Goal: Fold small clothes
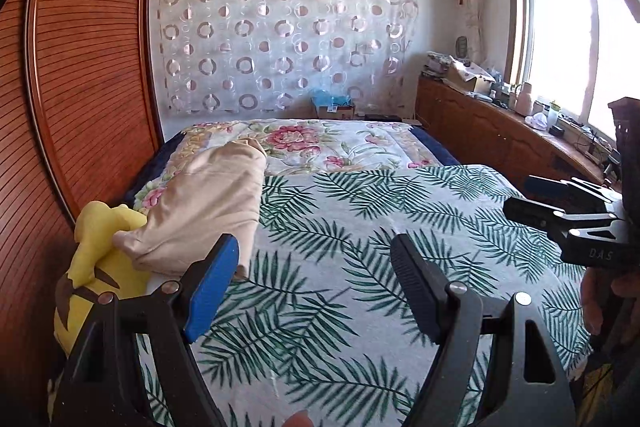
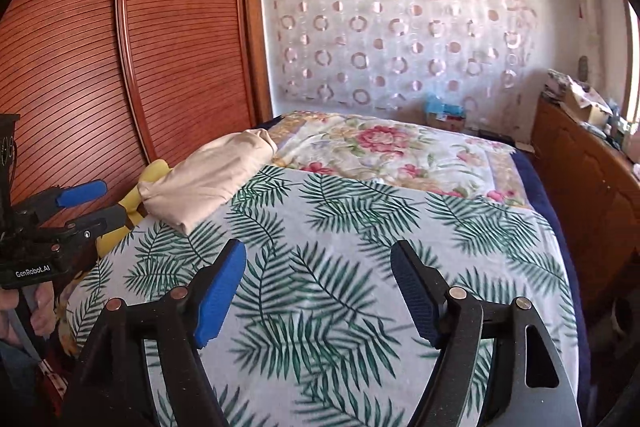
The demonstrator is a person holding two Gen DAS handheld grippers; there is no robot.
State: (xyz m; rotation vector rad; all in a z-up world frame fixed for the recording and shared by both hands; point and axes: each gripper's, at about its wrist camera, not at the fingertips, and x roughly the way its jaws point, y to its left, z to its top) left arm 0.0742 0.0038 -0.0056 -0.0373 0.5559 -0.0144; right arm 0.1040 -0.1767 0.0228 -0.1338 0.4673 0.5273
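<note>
Bed sheet (image 2: 360,227) bare; beige cloth (image 2: 208,183) at left edge

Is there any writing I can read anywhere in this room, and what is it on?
"GenRobot.AI": on the body of the left gripper, seen in the right wrist view.
"DAS": on the body of the right gripper, seen in the left wrist view.
Labels on the boxes by the far wall: too small to read.
</note>
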